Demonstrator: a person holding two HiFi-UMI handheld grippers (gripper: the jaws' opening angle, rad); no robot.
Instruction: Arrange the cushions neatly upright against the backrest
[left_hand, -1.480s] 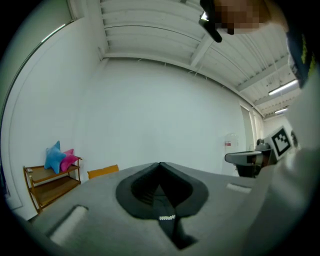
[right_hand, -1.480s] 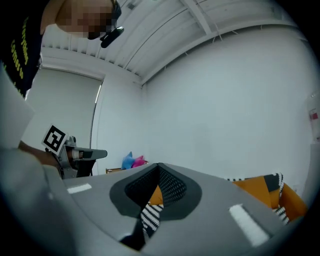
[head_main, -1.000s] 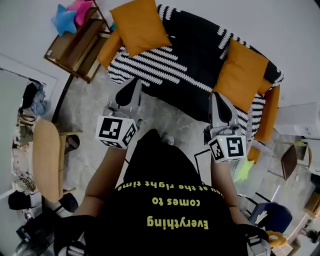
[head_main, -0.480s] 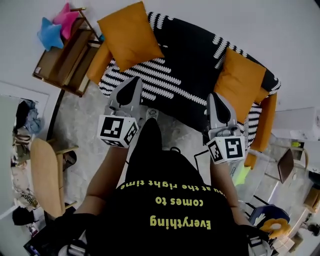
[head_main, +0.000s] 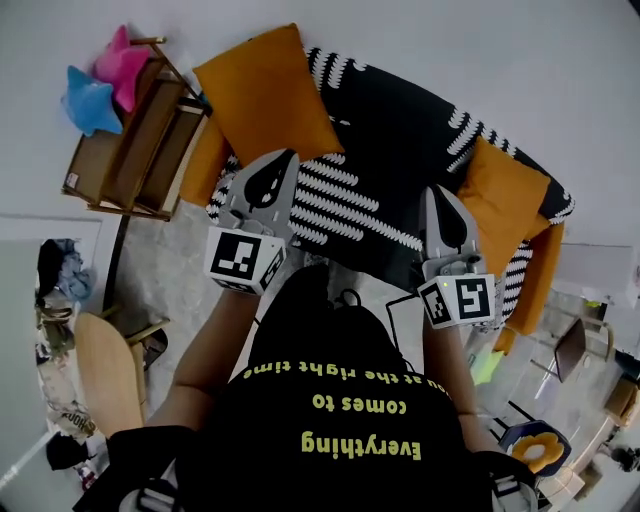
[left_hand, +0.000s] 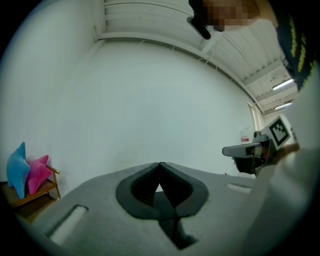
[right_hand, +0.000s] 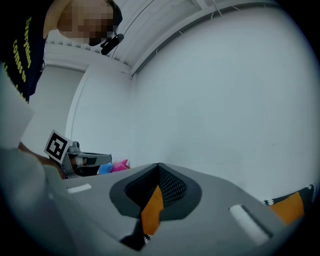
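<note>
The sofa (head_main: 538, 268) stands against the wall, orange at its arms and draped with a black-and-white patterned throw (head_main: 400, 140). The two orange cushions sit at opposite ends. The left cushion (head_main: 265, 95) is at the sofa's left back corner, turned at an angle to the backrest. The right cushion (head_main: 505, 190) is at the right end, near that arm and also skewed. From this steep head view I cannot tell how upright either one leans. The left gripper (head_main: 285, 158) hovers over the front edge of the seat with its jaws pressed fully together and nothing between them. The right gripper (head_main: 438, 195) is over the front edge further right, its jaws likewise closed and empty; the orange seen past them is the cushion beyond, not something held. The cushions look light, soft and plump, so they will likely sag and fold if lifted from the middle. A pinch on a top corner or along a seam edge should hold best, and the fabric looks grippy enough. The jaws would first need to open. Beside the sofa's left end, a wooden shelf (head_main: 140, 150) carries a blue star plush (head_main: 85, 100) and a pink star plush (head_main: 122, 68).
</note>
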